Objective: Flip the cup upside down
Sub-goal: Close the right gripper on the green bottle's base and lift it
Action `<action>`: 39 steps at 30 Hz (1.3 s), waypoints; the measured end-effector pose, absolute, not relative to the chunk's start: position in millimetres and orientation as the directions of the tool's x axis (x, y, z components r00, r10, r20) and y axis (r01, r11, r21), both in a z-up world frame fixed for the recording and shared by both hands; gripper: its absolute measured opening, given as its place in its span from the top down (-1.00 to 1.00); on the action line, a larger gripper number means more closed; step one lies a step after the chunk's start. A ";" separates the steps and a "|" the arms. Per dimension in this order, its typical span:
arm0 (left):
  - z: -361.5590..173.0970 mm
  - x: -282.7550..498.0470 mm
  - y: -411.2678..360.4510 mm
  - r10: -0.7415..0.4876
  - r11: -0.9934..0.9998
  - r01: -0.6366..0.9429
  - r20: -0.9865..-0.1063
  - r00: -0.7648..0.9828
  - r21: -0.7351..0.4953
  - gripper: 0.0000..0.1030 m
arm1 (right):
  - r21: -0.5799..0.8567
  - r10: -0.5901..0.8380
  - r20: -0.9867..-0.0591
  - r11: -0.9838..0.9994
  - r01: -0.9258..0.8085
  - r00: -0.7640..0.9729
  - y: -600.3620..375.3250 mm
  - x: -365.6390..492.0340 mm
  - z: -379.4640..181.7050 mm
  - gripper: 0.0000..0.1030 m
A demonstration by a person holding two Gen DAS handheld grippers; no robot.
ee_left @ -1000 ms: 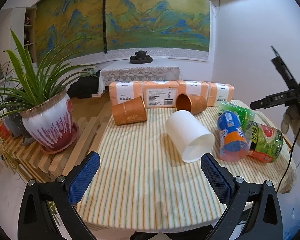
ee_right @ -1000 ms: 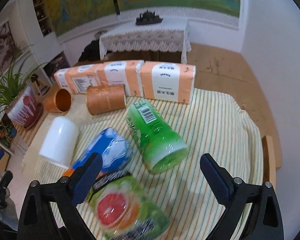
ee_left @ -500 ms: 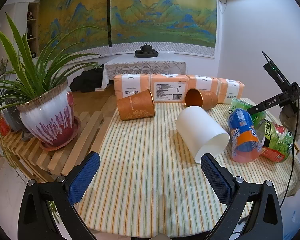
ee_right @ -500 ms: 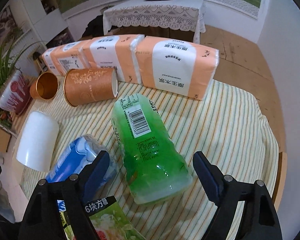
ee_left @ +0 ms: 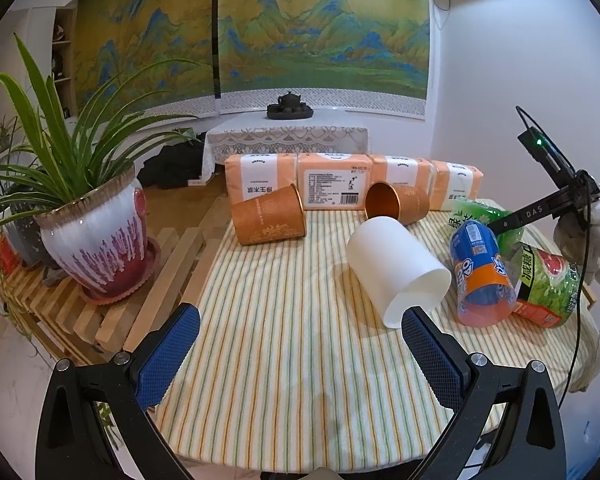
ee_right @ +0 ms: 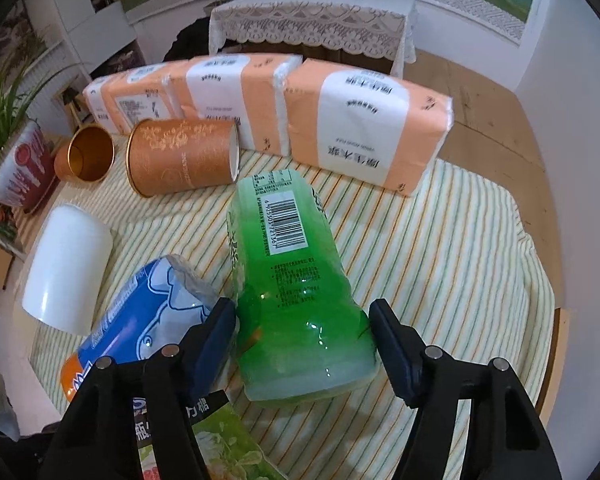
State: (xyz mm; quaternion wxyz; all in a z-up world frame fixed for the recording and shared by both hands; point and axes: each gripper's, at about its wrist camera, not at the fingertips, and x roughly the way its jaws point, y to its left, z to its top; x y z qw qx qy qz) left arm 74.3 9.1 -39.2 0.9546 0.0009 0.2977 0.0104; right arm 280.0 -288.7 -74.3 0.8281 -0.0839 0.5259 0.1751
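Several cups lie on their sides on the striped table. A green plastic cup (ee_right: 296, 280) lies between the two fingers of my right gripper (ee_right: 302, 328); the jaws stand around its open end, close to its walls, and I cannot tell if they touch. It also shows in the left wrist view (ee_left: 484, 220). A white cup (ee_left: 396, 268) lies just beyond my left gripper (ee_left: 300, 344), which is open and empty. A blue-orange cup (ee_left: 480, 272), a red-green cup (ee_left: 548, 284) and two copper cups (ee_left: 268, 220) (ee_left: 396, 204) lie nearby.
Orange tissue packs (ee_left: 352, 188) line the table's far edge. A potted plant (ee_left: 96, 232) stands on a slatted wooden bench (ee_left: 60, 304) to the left. The striped tablecloth (ee_left: 300, 380) hangs over the near edge. A white wall is at the right.
My right gripper has moved down and forward to the green cup, and its jaws have narrowed around the cup's open end. My left gripper has drifted slightly closer to the table.
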 end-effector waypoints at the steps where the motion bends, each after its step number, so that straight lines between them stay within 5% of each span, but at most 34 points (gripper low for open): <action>1: -38.7 73.3 9.5 0.021 1.000 -0.020 -0.567 0.824 0.008 -0.99 | 0.046 0.203 -0.896 0.927 -0.372 0.396 -290.8 278.6 -72.2 -0.25; 24: -27.5 58.8 12.4 0.027 1.000 -0.028 -0.540 0.842 0.007 -0.99 | 0.106 0.207 -0.799 0.973 -0.206 0.565 -337.6 261.0 -22.9 -0.21; 39: -14.5 34.7 15.9 0.030 1.000 -0.031 -0.510 0.859 0.006 -0.99 | 0.097 0.300 -0.705 0.938 -0.332 0.643 -291.8 162.8 32.9 -0.21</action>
